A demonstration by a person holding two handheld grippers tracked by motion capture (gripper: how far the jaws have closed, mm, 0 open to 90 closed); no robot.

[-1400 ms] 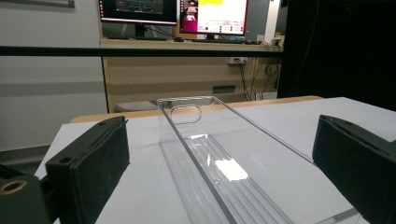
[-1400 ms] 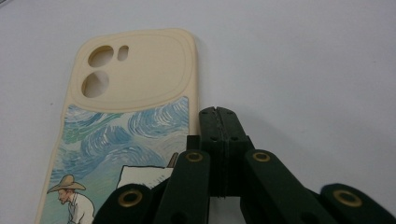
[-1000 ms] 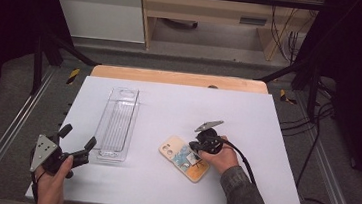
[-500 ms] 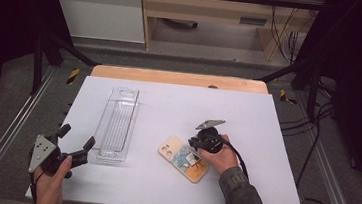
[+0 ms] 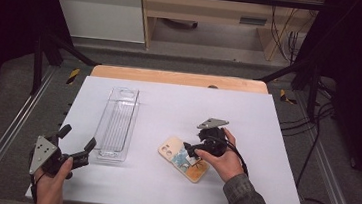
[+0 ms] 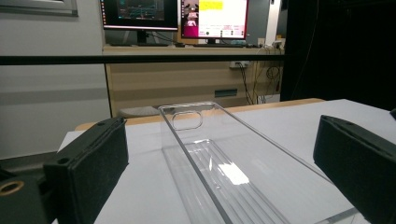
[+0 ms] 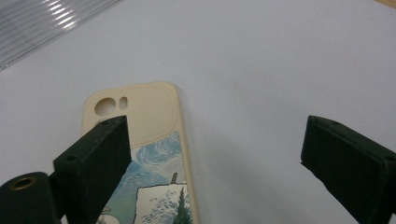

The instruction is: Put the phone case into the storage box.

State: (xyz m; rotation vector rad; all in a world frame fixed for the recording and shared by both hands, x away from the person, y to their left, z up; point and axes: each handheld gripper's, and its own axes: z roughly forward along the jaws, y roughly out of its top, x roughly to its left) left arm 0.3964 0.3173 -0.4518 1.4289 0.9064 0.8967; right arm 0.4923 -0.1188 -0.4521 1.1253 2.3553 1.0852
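While the phone case point(image 5: 183, 158) lies flat on the white bench point(image 5: 247, 118), its long axis running diagonally with the camera hole at the far left end, the right gripper point(image 7: 210, 163) hovers just above its near end, and its fingers point(image 7: 95, 154) have just been opening, with nothing pressed between them. It is smooth, cream, with a painted landscape and rounded corners. Well to the left, the left gripper point(image 5: 75, 144) rests released beside the clear ribbed plastic tray point(image 5: 116, 123).

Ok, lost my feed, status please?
Right tongs just opened, empty, above phone case. Left tongs open by clear tray. Nothing blocking.
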